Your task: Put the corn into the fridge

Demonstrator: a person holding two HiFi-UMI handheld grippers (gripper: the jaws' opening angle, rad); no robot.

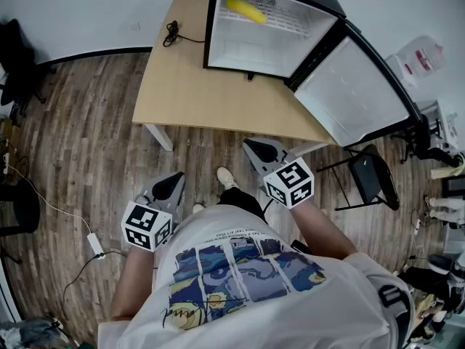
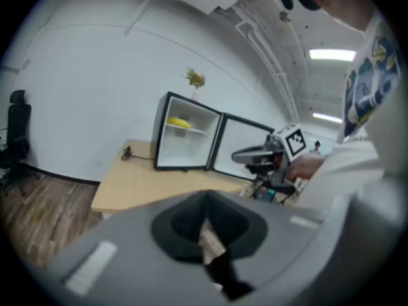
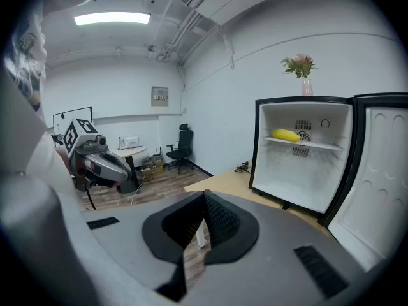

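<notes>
Lying in fridge [image 1: 243,49]: corn [image 1: 245,9] | left claw [image 1: 177,179], right claw [image 1: 249,146] far off | both pressed together

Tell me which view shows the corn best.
Right gripper view: the corn lies side-on on the open fridge's upper shelf. Head view catches it from above; left gripper view shows it small, distant.

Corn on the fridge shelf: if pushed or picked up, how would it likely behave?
The corn looks rounded and elongated, so a sideways push would probably roll it along the shelf. Its surface looks smooth, so it may slip in a narrow pinch. It lies straight and keeps its shape, so it is likely stiff, not floppy.
</notes>
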